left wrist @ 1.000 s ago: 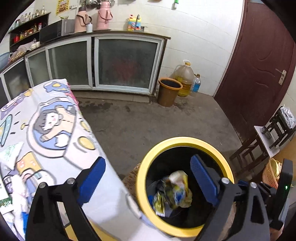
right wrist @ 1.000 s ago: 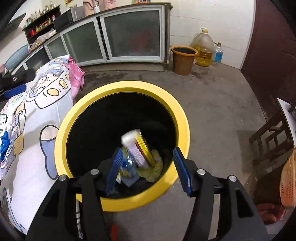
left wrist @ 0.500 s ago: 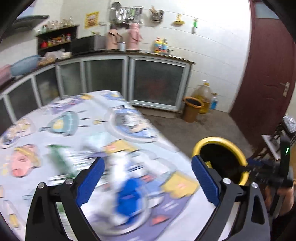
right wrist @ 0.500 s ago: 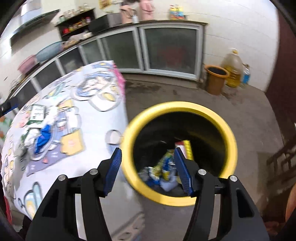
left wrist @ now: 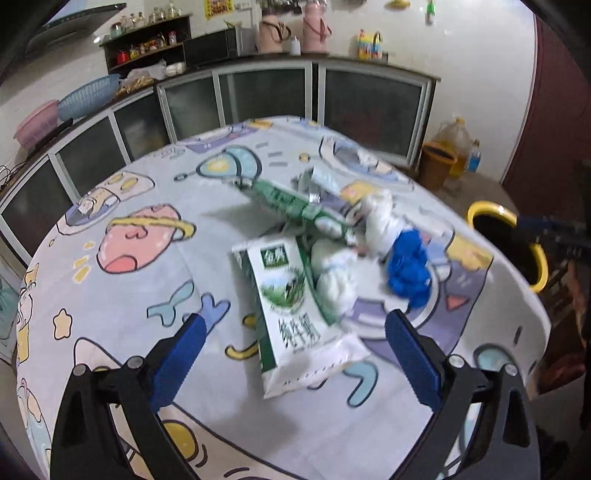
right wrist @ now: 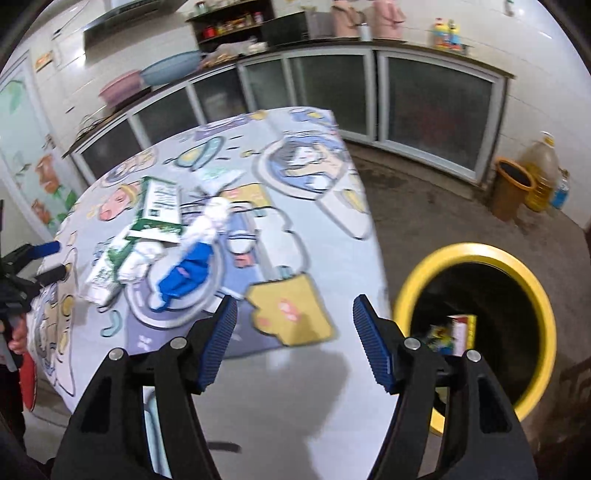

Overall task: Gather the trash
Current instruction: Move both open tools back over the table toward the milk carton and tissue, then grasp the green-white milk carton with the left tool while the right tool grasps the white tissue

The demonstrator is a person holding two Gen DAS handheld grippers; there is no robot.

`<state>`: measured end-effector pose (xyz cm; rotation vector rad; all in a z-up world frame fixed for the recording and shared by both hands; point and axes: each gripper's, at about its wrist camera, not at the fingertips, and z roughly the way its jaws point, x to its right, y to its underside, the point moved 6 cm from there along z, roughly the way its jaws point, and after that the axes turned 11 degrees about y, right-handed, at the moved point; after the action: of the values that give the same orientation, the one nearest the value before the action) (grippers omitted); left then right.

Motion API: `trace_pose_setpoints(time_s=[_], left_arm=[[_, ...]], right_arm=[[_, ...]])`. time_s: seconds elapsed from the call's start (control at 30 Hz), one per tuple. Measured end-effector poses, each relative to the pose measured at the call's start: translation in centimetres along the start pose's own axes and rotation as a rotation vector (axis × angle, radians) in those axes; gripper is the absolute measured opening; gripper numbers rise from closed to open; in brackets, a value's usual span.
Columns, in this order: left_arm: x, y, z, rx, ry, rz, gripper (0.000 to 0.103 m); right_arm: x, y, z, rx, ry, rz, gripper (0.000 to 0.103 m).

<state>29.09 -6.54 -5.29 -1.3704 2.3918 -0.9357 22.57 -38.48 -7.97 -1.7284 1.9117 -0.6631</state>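
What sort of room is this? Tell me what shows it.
Most likely a home kitchen with a dining table. A long counter with frosted-glass cabinet doors carries two pink thermos jugs, a dark shelf of jars hangs on the tiled wall, and a large yellow cooking-oil jug stands on the concrete floor.

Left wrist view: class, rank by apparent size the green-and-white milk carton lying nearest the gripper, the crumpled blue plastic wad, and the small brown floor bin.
1. Green-and-white milk carton
2. Crumpled blue plastic wad
3. Small brown floor bin, though it stands much farther off, so its true size is unsure.
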Motion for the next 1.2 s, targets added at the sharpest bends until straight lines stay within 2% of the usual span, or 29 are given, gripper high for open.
trace_pose_setpoints(time_s=[0.17, 0.33, 0.73, 0.87, 1.1, 1.2], left_arm=[[0.1, 0.5, 2.0, -0.060, -0.007, 0.024, 0.094], [0.6, 0.5, 3.5, -0.096, -0.001, 0.037, 0.094], [-0.9, 0.6, 6.7, -0.187, -0.020, 0.026, 0.094], [-1.8, 0.7, 7.9, -0.215, -0.007, -0.006, 0.094], [-2.9, 0.6, 9.5, -0.243, 0.059, -0.075, 0.094], [-3.3, 0.5, 10.4, -0.256, 0.072, -0.093, 0.094]], right_arm=[[-3.2, -1.1, 1.5, -0.031, -0.095, -0.019, 0.065], [-5.7, -2.4, 3.0, -0.045, -0.153, -0.032, 0.066], [-8.5, -5.8, 8.8, -0.154, -0.208, -0.022, 0.066], [-9.1, -6.7, 11.0, -0.185, -0.198, -0.032, 0.066], [-10.6, -6.6, 13.8, -0.254, -0.227, -0.034, 0.066], [-11.2, -6.4, 14.7, -0.277, -0.232, -0.042, 0.062]])
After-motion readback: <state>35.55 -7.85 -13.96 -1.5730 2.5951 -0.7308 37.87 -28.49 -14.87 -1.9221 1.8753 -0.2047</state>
